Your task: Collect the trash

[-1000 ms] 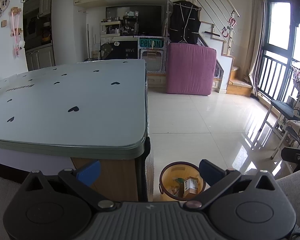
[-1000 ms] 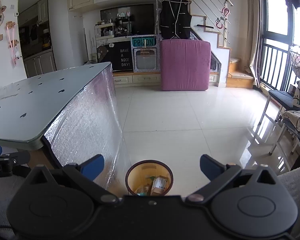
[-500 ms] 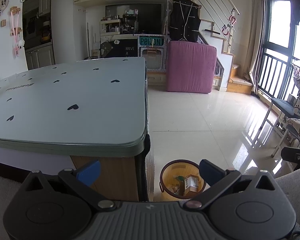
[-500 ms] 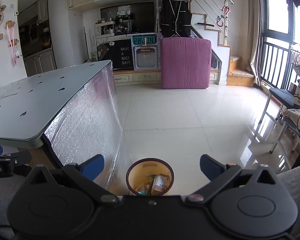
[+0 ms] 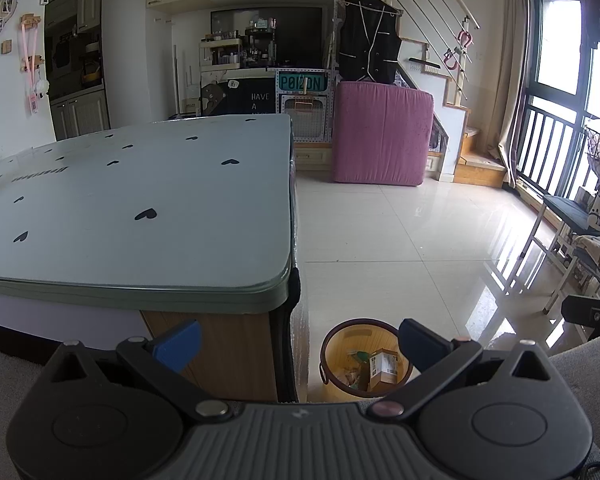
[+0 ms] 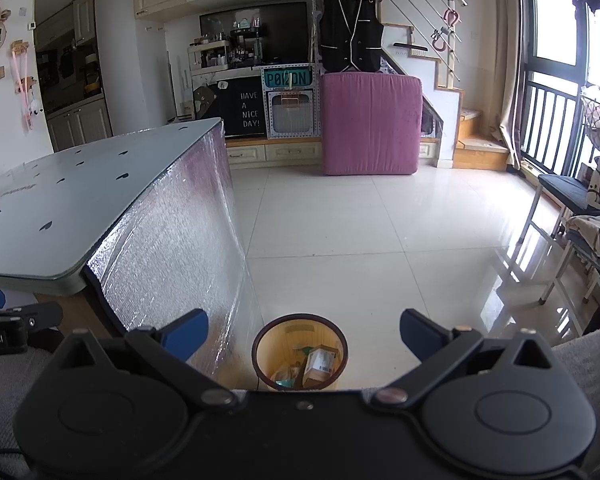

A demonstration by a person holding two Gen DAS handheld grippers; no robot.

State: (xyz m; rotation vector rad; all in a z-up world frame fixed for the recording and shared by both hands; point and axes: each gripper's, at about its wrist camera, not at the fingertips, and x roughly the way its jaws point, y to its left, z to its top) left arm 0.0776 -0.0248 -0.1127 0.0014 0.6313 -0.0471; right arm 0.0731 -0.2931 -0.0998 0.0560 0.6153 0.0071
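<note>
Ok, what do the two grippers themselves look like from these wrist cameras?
Both look alike: a matte black body with two round discs and silver pivot pins, black linkage arms, and blue pads on the jaws. The left gripper has a grey ribbed centre plate; the right gripper is plain black there. White lettering ending "bot.AI" shows at the right view's left edge.

One bin (image 6: 299,354) — one box (image 6: 320,365) (inside).

Pale green table (image 5: 140,208) with black hearts; pink mattress (image 5: 380,136).

Lived-in home: staircase (image 6: 440,68), kitchen cabinets (image 6: 80,124), hung vest (image 6: 350,36), tiled floor (image 6: 360,220).
</note>
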